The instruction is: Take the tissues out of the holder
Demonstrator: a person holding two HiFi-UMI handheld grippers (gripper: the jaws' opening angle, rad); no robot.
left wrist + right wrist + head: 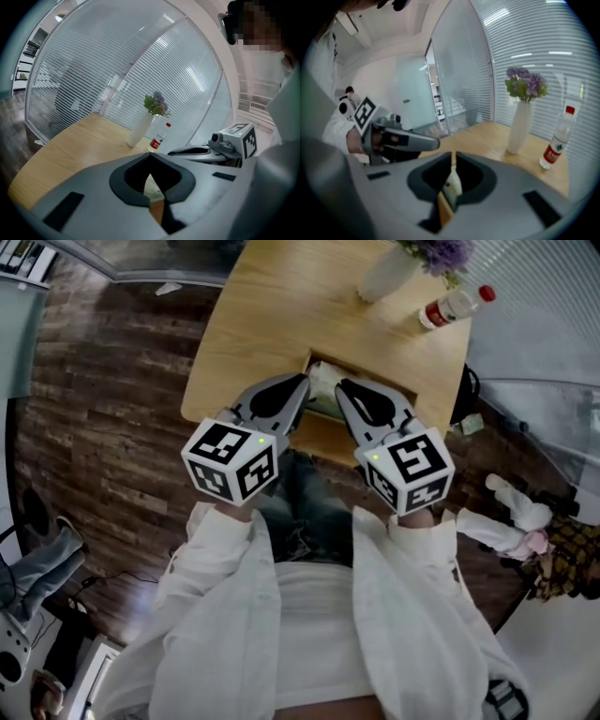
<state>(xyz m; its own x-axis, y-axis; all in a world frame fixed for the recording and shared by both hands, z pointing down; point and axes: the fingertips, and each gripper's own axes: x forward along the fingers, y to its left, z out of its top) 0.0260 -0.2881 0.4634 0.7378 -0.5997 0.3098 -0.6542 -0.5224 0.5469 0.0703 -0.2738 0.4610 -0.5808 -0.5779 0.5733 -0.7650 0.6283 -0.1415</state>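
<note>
Filling the upper middle of the head view, a pale wooden table with rounded corners point(272, 306) stands on a dark plank floor point(103, 409). Two white sleeves reach up from the bottom of the frame. Each ends in a grey gripper carrying a black-and-white marker cube.

The left gripper point(303, 381) and the right gripper point(340, 386) point inward at the table's near edge, tips just beside each other. Between those tips sits the light wooden tissue holder point(317, 362), low and box-shaped. Crumpled off-white tissues point(325, 381) bulge from its open top.

In the left gripper view the jaws meet at the tips with nothing pinched. Pale tissue and a strip of wood show through the hollow behind them. In the right gripper view the jaws are drawn all but together, leaving a hairline slit. The same pale, faintly speckled tissue shows below the slit, and I cannot tell whether it touches the jaws.

A tall white vase point(389, 273) with purple flowers point(441, 251) stands at the table's far right. Near it is a small clear plastic bottle with red cap and label point(455, 306).
</note>
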